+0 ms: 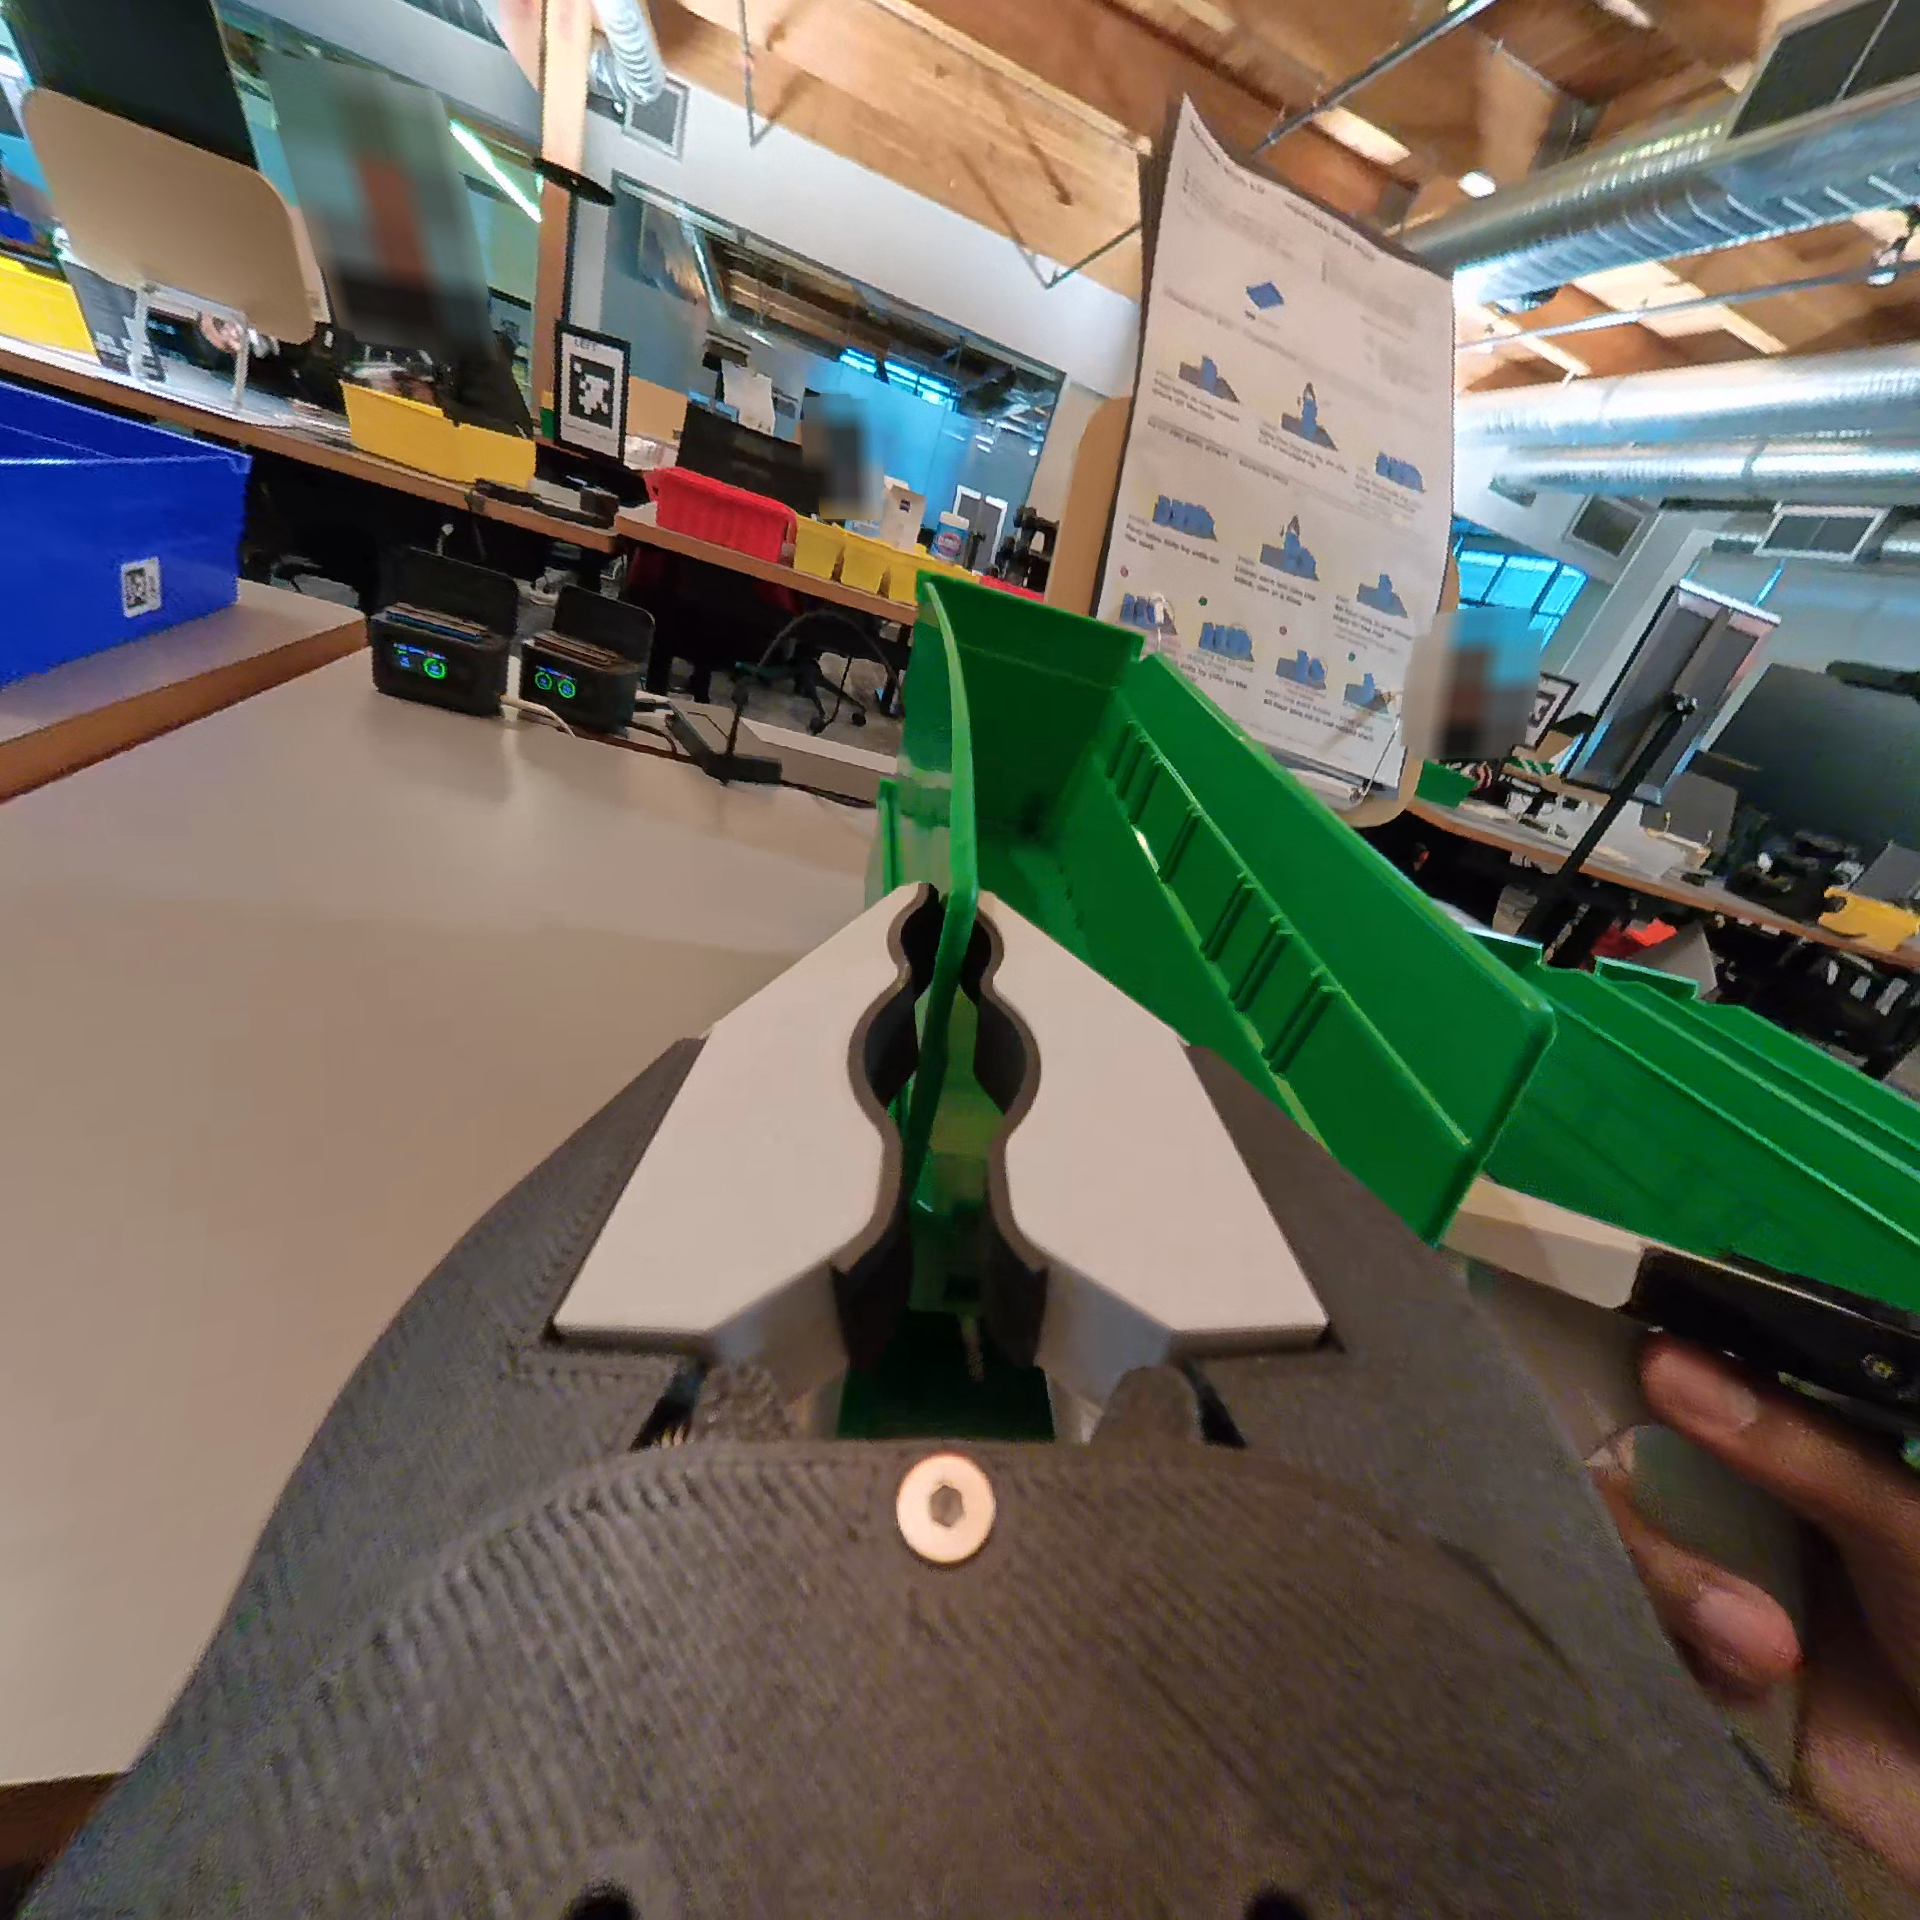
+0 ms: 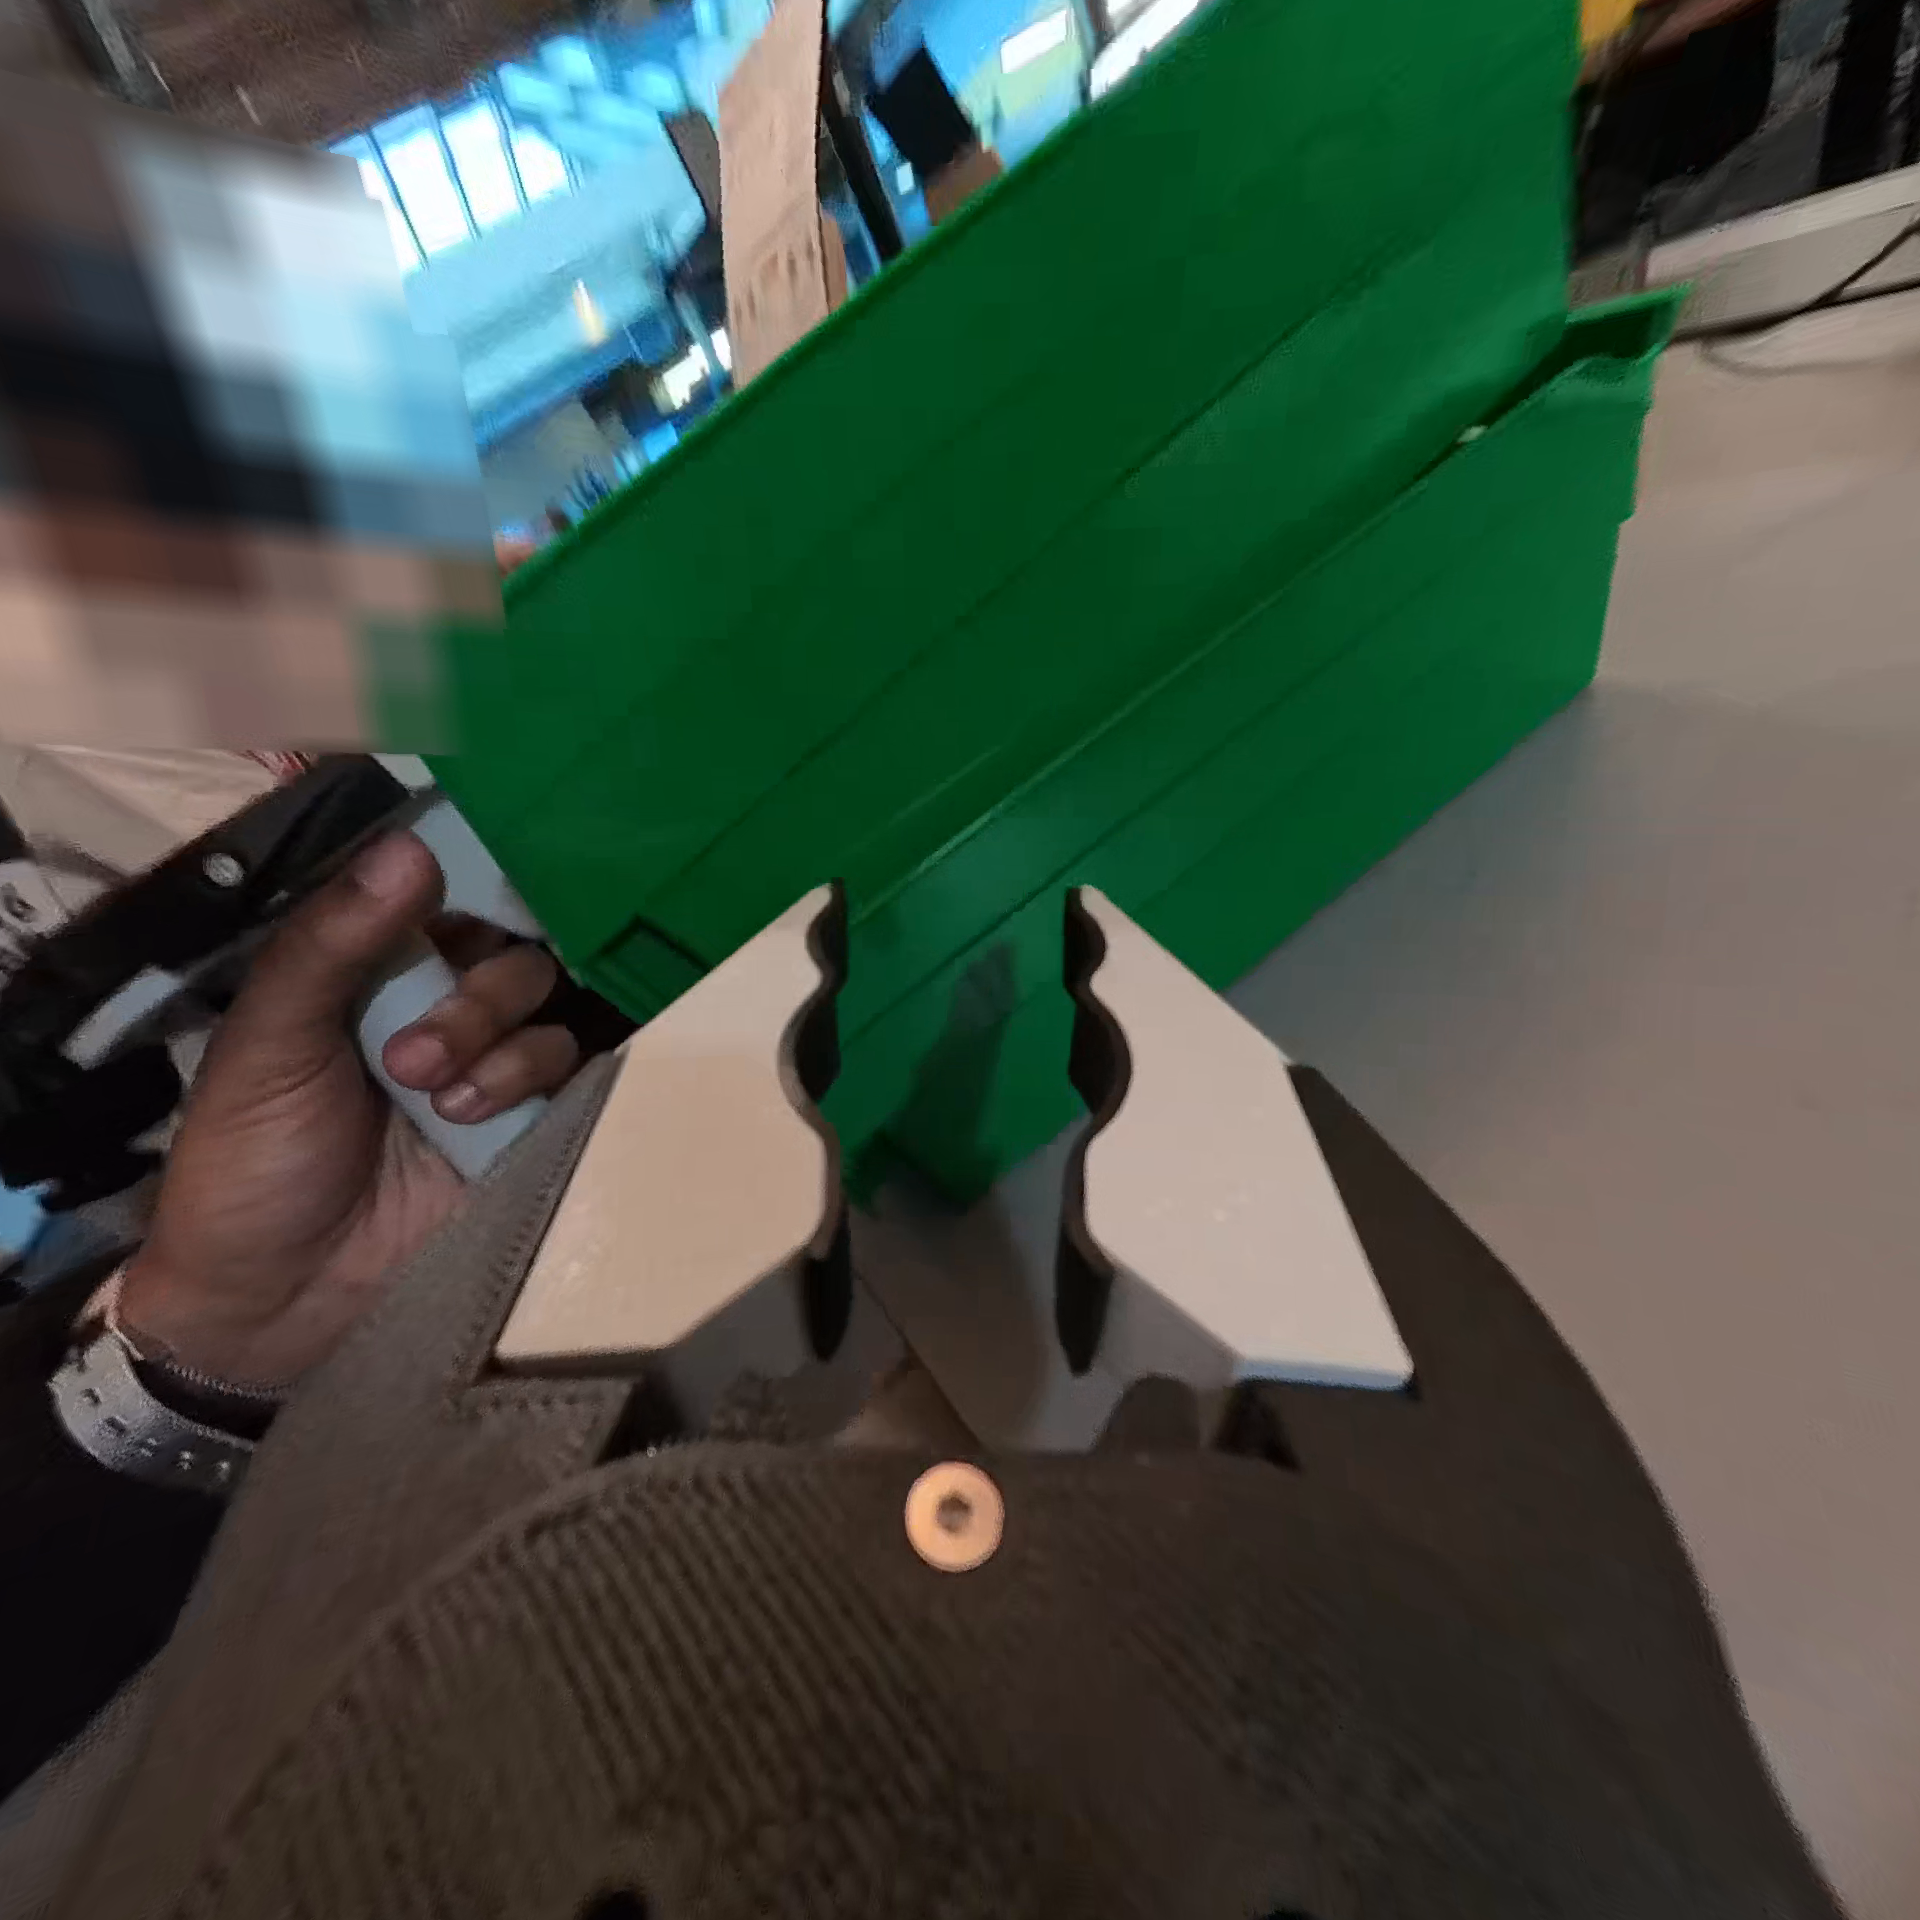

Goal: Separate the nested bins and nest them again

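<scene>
My left gripper is shut on the thin side wall of a green bin, held tilted above the grey table, its ribbed inside facing me. A second green bin lies lower at the right. In the right wrist view the tilted upper bin rises out of the lower bin, which rests on the table. My right gripper is open and empty, its fingers on either side of the lower bin's near end. It also shows at the right edge of the left wrist view.
A blue bin stands at the far left. Two black charger boxes and cables sit at the table's back edge. A printed sheet on a stand is behind the bins. A hand holds the left gripper's handle.
</scene>
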A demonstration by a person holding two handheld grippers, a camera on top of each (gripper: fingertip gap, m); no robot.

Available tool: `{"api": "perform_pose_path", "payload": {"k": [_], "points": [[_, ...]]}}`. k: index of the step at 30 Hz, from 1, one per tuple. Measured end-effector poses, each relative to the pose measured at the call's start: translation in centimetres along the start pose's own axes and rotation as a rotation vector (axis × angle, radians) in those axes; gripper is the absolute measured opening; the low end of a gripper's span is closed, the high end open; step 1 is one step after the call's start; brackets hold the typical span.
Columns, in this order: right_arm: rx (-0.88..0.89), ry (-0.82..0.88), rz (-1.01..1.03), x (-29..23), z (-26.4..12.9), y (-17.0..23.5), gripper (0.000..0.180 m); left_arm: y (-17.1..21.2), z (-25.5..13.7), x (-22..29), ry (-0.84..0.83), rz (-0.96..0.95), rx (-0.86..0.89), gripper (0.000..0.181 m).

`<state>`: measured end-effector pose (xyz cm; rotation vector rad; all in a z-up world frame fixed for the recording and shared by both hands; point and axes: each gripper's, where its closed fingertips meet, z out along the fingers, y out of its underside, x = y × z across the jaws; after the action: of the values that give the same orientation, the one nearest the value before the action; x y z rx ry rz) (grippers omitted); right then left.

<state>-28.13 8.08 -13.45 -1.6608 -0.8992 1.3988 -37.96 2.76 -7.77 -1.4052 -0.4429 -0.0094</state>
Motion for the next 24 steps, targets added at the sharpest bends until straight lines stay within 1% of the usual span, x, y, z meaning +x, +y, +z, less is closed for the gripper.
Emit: {"api": "perform_pose_path", "payload": {"k": [3,5,10,14,15,16,19,23,24], "points": [[0.150,-0.028,0.059,0.4,-1.2,-2.2,0.029,-1.1,-0.3,-0.2,0.005,-0.044,0.029,0.000],[0.140,-0.014,0.057,0.7,-1.1,-2.0,0.030,-2.2,-0.6,-0.2,0.011,-0.060,0.059,0.000],[0.021,-0.071,-0.010,-1.8,0.2,0.2,0.052,-5.4,-1.5,0.1,0.000,-0.025,0.128,0.000],[-0.066,-0.026,-0.220,-3.5,0.8,2.0,0.075,-7.3,-2.0,-0.1,-0.008,-0.041,0.162,0.000],[-0.085,-0.004,-0.267,-3.6,1.1,2.3,0.074,-7.7,-2.1,-0.1,-0.008,-0.048,0.166,0.001],[-0.100,0.024,-0.301,-3.5,1.3,2.6,0.067,-7.9,-2.2,-0.2,-0.007,-0.053,0.169,0.000],[-0.108,0.076,-0.333,-3.1,1.8,2.9,0.033,-8.7,-2.4,-0.1,0.013,-0.062,0.179,0.002],[-0.122,0.003,-0.346,-4.2,2.5,3.4,0.031,-10.6,-3.2,-0.8,0.007,-0.084,0.234,0.002],[-0.131,-0.033,-0.352,-4.8,2.5,3.6,0.026,-11.2,-3.5,-1.0,0.005,-0.088,0.246,0.002]]}}
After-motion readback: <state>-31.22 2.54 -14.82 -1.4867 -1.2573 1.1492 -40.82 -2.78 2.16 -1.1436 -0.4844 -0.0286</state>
